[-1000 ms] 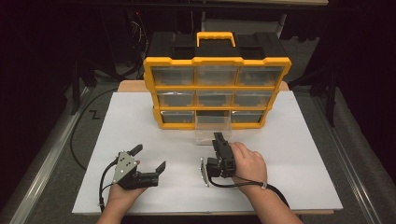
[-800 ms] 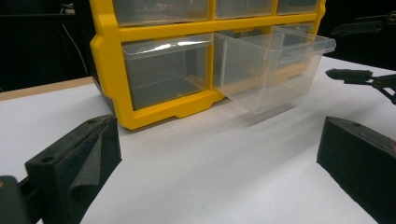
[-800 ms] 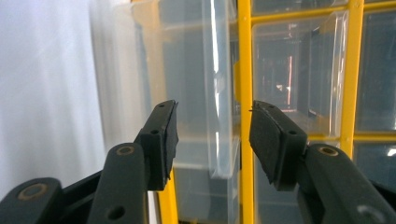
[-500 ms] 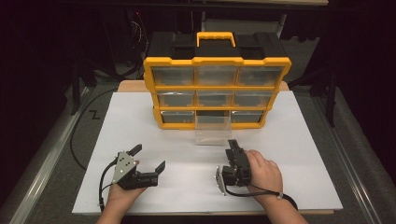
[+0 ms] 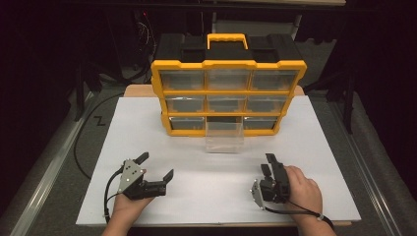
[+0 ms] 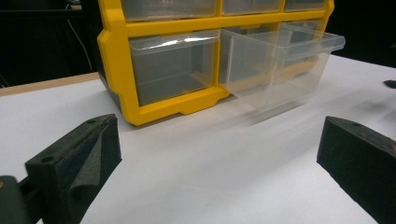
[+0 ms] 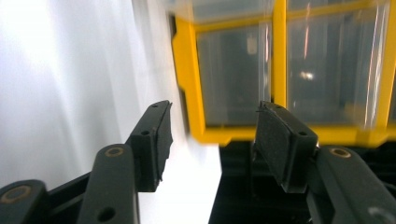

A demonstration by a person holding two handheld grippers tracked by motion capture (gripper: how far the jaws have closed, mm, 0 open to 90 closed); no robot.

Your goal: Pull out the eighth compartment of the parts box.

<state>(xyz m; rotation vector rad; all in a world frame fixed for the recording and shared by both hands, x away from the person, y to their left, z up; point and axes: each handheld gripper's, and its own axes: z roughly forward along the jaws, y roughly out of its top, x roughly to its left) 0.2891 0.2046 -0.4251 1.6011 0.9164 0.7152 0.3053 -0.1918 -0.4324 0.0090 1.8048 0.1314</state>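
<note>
Both grippers empty, drawer [image 5: 224, 137] pulled out.
My left gripper [image 5: 156, 168] gapes wide; right gripper [image 5: 268, 164] jaws (just been opening) stand apart on the table [image 5: 206, 182].

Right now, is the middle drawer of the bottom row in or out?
Out. The clear drawer sticks forward from the yellow organizer onto the white table, leaving a dark slot behind it. It looks empty.

My left gripper [image 5: 156, 166] is resting near the front left corner of the tabletop, its jaws standing wide apart with nothing between them, my left hand [image 5: 129, 206] gripping it from behind. My right gripper [image 5: 268, 163] is lying near the front edge toward the right, rolled onto its side under my right hand [image 5: 304, 189]; its jaws have just been opening, nothing between them.
</note>
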